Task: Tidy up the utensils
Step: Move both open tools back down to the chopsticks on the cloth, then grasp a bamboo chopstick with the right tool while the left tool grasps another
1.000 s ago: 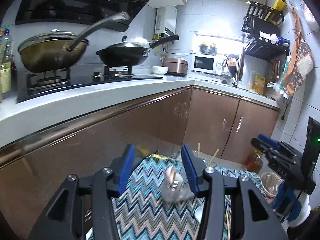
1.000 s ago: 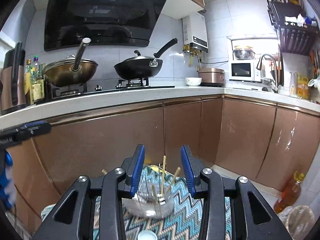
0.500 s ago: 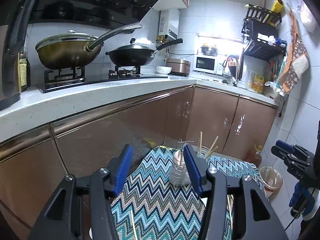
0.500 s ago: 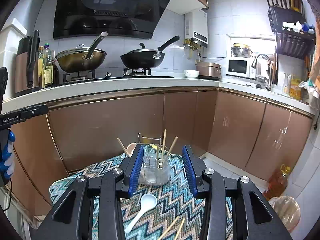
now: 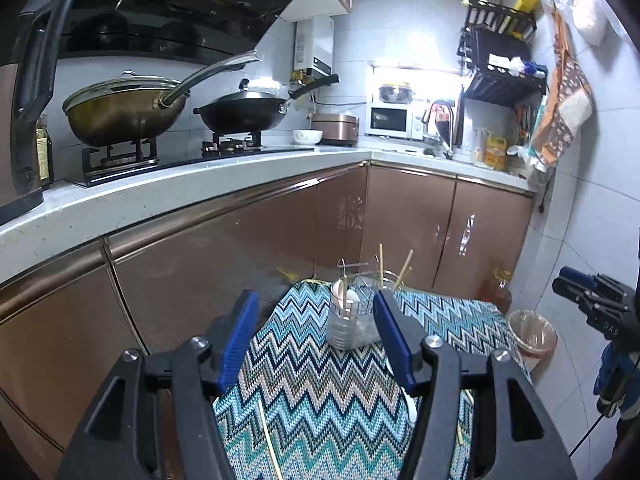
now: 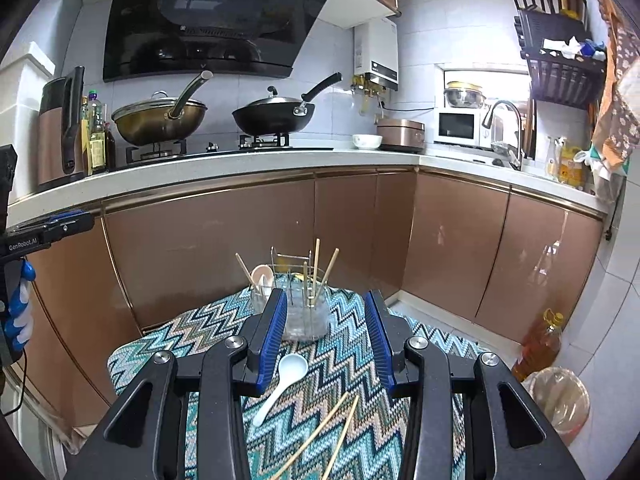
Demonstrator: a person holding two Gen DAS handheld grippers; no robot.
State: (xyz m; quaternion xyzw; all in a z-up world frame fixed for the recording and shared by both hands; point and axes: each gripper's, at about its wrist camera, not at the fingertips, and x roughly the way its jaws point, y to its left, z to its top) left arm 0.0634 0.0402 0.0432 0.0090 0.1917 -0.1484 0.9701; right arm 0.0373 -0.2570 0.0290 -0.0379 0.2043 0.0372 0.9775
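A wire caddy with clear cups (image 6: 305, 312) stands at the far end of a zigzag-patterned table (image 6: 192, 328); it holds several chopsticks and spoons. It also shows in the left wrist view (image 5: 352, 320). A white spoon (image 6: 282, 384) and two loose chopsticks (image 6: 320, 436) lie on the cloth in front of my right gripper (image 6: 326, 340), which is open and empty above them. My left gripper (image 5: 316, 340) is open and empty, short of the caddy. One chopstick (image 5: 268, 436) lies below it.
Brown cabinets under a white counter (image 6: 240, 164) stand behind the table, with two woks (image 6: 160, 118) on the stove. An oil bottle (image 6: 538, 344) and a lined bin (image 6: 560, 400) stand on the floor at right.
Both grippers have pulled back and up from the caddy. The spoon and loose chopsticks have come into the right wrist view.
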